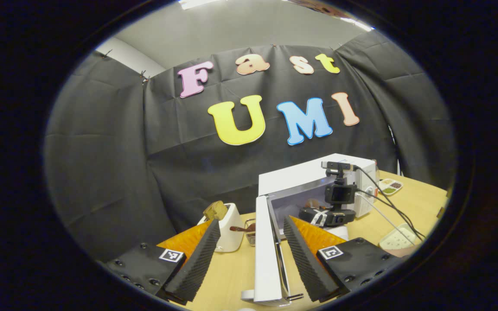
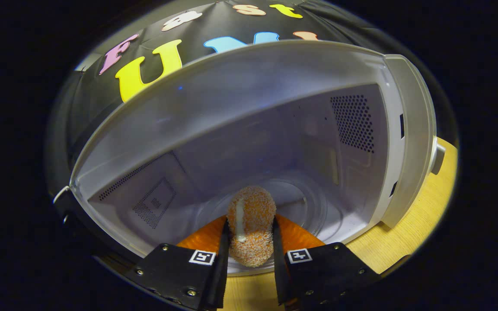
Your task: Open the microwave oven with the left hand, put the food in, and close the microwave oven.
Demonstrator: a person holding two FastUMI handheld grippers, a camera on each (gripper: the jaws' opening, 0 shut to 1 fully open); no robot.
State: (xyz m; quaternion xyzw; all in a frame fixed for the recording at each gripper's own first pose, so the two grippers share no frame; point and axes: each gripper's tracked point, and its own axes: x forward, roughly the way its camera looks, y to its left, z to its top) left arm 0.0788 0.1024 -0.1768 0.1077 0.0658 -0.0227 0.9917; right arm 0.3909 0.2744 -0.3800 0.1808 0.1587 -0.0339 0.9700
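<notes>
Straddling the edge of the swung-out microwave door [image 1: 267,255] with the left gripper [image 1: 249,255], ribbed fingers [image 1: 197,261] spread wide on either side and pressing on nothing. Standing that way, most likely, to keep the door from drifting shut while the other hand works, and to be ready for the closing push. Whether either finger is touching the door panel: cannot tell.

Pinching the breaded croquette [image 2: 251,224] between both fingers of the right gripper [image 2: 249,246], fingers closed snugly against its sides, long axis running along them. Carrying it at the mouth of the microwave oven [image 2: 409,142], just over the front lip of the cavity, glass turntable [image 2: 314,203] lying beyond and below. Food not yet set down, judging by the firm grip; lowering onto the turntable and letting go looking like the remaining step before closing.

Resting further off on the wooden worktop [image 1: 409,207]: a white toaster [image 1: 228,229] with a slice of bread [image 1: 215,210] sticking out of its slot, a small wire basket [image 1: 250,231] just beside it, a power strip [image 1: 398,238], and a divided dish [image 1: 390,186] near the microwave's far side.

Showing square black-and-white tracking markers [image 2: 201,257] on the gripper bodies. No brand name or readable label visible on the oven or toaster.
</notes>
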